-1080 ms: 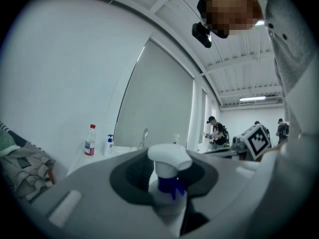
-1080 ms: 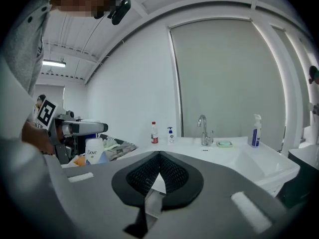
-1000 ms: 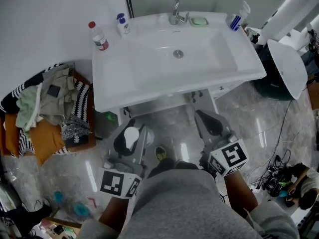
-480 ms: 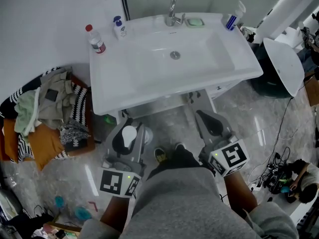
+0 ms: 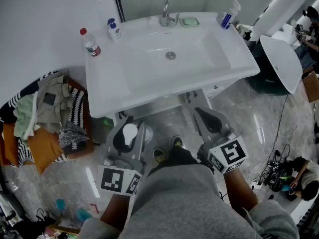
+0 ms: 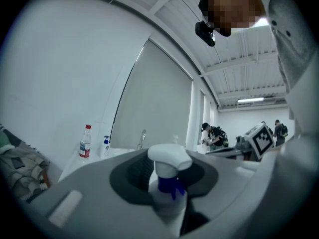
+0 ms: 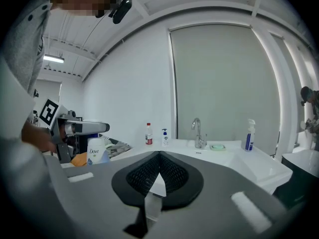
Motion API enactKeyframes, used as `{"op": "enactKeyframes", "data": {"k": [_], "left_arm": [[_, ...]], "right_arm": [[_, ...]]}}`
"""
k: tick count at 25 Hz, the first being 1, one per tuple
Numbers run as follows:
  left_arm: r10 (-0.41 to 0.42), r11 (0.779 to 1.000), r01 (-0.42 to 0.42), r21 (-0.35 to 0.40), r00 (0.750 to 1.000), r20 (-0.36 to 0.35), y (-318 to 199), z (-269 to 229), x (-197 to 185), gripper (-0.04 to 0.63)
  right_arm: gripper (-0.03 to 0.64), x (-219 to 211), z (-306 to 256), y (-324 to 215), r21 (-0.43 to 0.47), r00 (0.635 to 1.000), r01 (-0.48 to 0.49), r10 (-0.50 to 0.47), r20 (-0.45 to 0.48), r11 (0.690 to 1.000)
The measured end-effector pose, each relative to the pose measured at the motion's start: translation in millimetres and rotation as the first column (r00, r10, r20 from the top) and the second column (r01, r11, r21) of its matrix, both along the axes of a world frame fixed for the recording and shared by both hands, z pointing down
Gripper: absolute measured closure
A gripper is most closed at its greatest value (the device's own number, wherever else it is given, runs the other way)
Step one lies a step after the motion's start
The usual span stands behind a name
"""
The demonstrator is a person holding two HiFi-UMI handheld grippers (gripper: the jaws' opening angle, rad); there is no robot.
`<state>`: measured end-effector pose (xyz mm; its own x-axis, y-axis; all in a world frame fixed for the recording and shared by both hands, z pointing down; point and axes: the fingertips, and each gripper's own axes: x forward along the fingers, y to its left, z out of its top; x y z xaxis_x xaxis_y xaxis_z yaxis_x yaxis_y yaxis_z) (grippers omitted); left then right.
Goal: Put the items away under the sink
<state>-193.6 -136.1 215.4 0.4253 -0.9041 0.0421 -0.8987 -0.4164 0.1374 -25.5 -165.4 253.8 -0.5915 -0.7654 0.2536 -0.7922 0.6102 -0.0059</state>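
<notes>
My left gripper (image 5: 132, 125) is shut on a white Dove bottle (image 5: 129, 135) with a white cap and blue collar, held level in front of the white sink (image 5: 149, 78) and just below its front edge. Seen along the jaws in the left gripper view, the bottle (image 6: 168, 183) stands between the dark pads. The right gripper view shows its label side (image 7: 97, 151) at the left. My right gripper (image 5: 200, 114) is beside it to the right, shut with nothing in it (image 7: 159, 157). The space under the sink is mostly hidden by the basin.
On the sink top stand a red-capped water bottle (image 5: 90, 43), a small pump bottle (image 5: 113, 30), a green soap dish (image 5: 189, 21), a spray bottle (image 5: 227, 15) and the faucet (image 5: 166, 13). A pile of laundry (image 5: 45, 118) lies left; a white stand (image 5: 281, 63) is right.
The head view has shifted, so the sink now sits a little further left in the picture. Both grippers keep their places, the left one still gripping the bottle.
</notes>
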Motion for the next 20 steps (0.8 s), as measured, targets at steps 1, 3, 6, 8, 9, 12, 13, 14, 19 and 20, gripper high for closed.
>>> {"op": "enactKeyframes", "data": {"k": [1,3,6,8,9,12,13,14,19,20], "left_arm": [[0.002,1.000,-0.002,-0.002,1.000,0.001,-1.6,0.5,2.0,0.474],[0.007,1.000,-0.007,-0.007,1.000,0.003,-5.1,2.8,6.7,0.474],[0.012,1.000,-0.012,-0.027,1.000,0.009,-11.9,10.6,12.5,0.474],[0.014,0.999,-0.013,-0.043,1.000,0.010,-17.2,16.5,16.2,0.474],[0.015,0.999,-0.014,-0.050,1.000,0.010,-19.6,18.9,18.4,0.474],[0.022,0.998,-0.021,-0.062,1.000,0.011,-25.1,24.1,24.7,0.474],[0.024,0.998,-0.023,-0.063,1.000,0.011,-26.4,25.7,26.3,0.474],[0.025,0.998,-0.025,-0.064,1.000,0.012,-27.7,27.4,27.6,0.474],[0.035,0.996,-0.034,-0.086,0.999,0.016,-35.5,46.8,32.4,0.474],[0.039,0.995,-0.037,-0.095,0.999,0.017,-36.5,52.4,33.7,0.474]], "right_arm": [[0.623,1.3,0.5,-1.5,0.000,1.000,0.000,0.000,0.001,1.000],[0.623,4.2,2.8,-4.5,-0.001,1.000,0.001,-0.001,0.005,1.000],[0.623,7.0,7.9,-9.2,-0.011,1.000,0.000,0.000,0.010,1.000],[0.623,8.5,11.8,-13.3,-0.023,1.000,0.002,-0.002,0.011,1.000],[0.623,9.6,13.8,-15.1,-0.031,1.000,0.003,-0.003,0.011,1.000],[0.623,12.1,19.4,-18.5,-0.048,1.000,0.007,-0.006,0.010,0.999],[0.623,12.2,21.2,-19.1,-0.050,1.000,0.008,-0.007,0.010,0.999],[0.623,12.0,22.9,-19.6,-0.052,1.000,0.008,-0.008,0.010,0.999],[0.623,9.5,34.2,-24.2,-0.068,1.000,0.006,-0.006,0.010,0.998],[0.623,8.5,37.0,-25.4,-0.073,1.000,0.007,-0.006,0.009,0.997]]}}
